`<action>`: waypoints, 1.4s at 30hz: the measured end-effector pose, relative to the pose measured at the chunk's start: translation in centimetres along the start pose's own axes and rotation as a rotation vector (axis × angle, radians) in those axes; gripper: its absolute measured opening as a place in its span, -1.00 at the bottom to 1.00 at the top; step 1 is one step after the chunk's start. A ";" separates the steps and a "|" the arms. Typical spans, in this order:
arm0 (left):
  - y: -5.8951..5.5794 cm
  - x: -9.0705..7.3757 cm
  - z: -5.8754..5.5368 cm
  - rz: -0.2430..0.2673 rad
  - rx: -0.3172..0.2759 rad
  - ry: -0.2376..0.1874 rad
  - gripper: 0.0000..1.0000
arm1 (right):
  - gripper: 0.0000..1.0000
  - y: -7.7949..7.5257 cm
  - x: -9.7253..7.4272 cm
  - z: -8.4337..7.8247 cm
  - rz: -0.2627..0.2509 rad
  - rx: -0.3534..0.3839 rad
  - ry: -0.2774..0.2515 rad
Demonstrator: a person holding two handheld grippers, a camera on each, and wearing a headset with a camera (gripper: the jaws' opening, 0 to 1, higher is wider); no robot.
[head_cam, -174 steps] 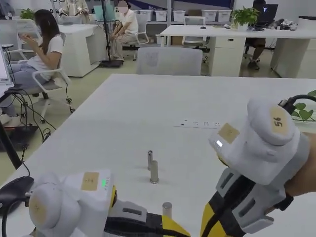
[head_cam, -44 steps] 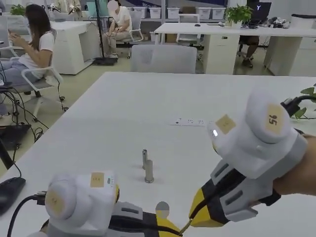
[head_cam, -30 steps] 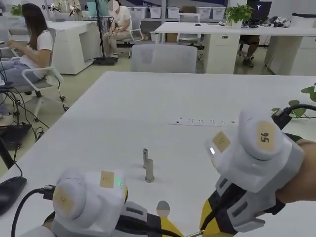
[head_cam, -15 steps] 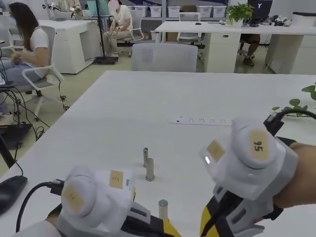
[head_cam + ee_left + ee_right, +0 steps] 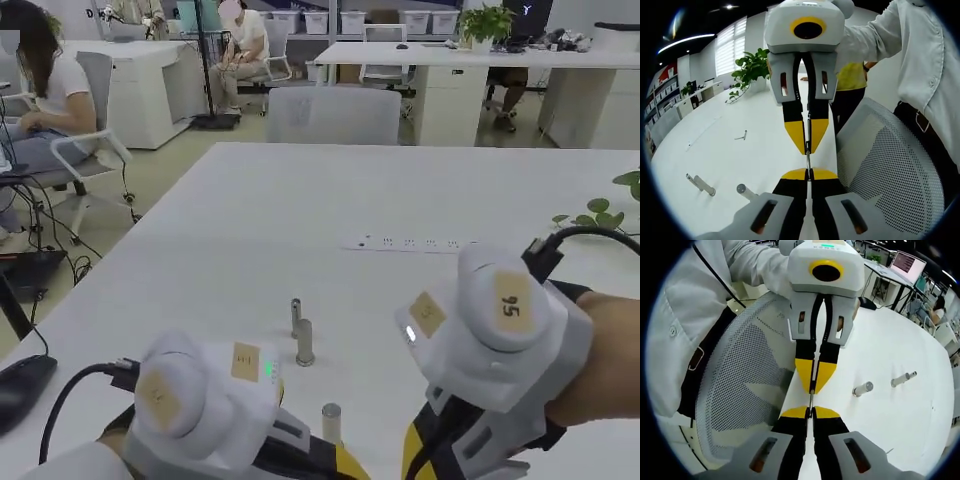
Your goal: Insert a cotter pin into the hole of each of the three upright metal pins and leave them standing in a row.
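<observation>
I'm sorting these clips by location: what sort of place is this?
Most likely an open-plan office or lab workspace: long white desks, wheeled office chairs, a person seated at a desk, and storage bins along the back.

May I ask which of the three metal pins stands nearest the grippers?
The lone pin at the row's near end; the middle pin and far pin stand together beyond it.

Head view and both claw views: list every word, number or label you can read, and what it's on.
"95", first digit unsure: round sticker on the right claw.
Square sticker on the right claw: nothing readable.
Square tan sticker on the left claw: nothing readable.
Laptop screen: too small to read.
</observation>
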State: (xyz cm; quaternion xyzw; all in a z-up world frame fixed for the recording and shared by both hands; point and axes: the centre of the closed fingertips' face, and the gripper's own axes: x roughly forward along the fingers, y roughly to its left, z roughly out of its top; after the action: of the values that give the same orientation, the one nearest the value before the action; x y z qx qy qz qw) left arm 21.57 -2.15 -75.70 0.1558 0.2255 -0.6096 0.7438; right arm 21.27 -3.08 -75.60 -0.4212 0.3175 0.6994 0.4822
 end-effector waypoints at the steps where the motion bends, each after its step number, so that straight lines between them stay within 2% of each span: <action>1: 0.0 0.0 0.0 0.001 0.001 0.000 -1.00 | -0.91 0.0 0.0 0.0 -0.001 0.004 0.001; 14: -0.1 0.1 0.1 0.000 -0.005 0.003 -1.00 | -0.95 0.1 0.3 -0.4 -0.008 -0.023 0.024; 24: 0.1 0.1 0.2 0.005 0.006 -0.017 -0.97 | -0.96 -0.3 0.2 -0.5 -0.031 -0.017 0.007; 29: 0.2 0.2 -0.1 0.010 -0.002 -0.021 -0.82 | -0.96 -0.6 0.0 -0.6 -0.045 -0.004 0.001; 31: 0.4 0.0 -0.4 0.018 -0.015 -0.025 -0.80 | -0.96 -0.7 -0.2 -0.7 -0.048 0.003 -0.003; 38: 2.1 -1.0 -0.8 0.073 -0.078 -0.085 -0.76 | -0.96 -1.3 -0.5 -1.3 -0.069 0.031 -0.008; 42: 3.4 -1.6 -1.7 0.117 -0.110 -0.104 -0.74 | -0.96 -1.8 -0.8 -1.7 -0.084 0.059 -0.017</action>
State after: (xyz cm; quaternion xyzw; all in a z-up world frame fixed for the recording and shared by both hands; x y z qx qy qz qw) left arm 24.42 0.74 -76.44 0.0959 0.2102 -0.5591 0.7962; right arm 23.62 -4.19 -75.73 -0.4140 0.3157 0.6724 0.5261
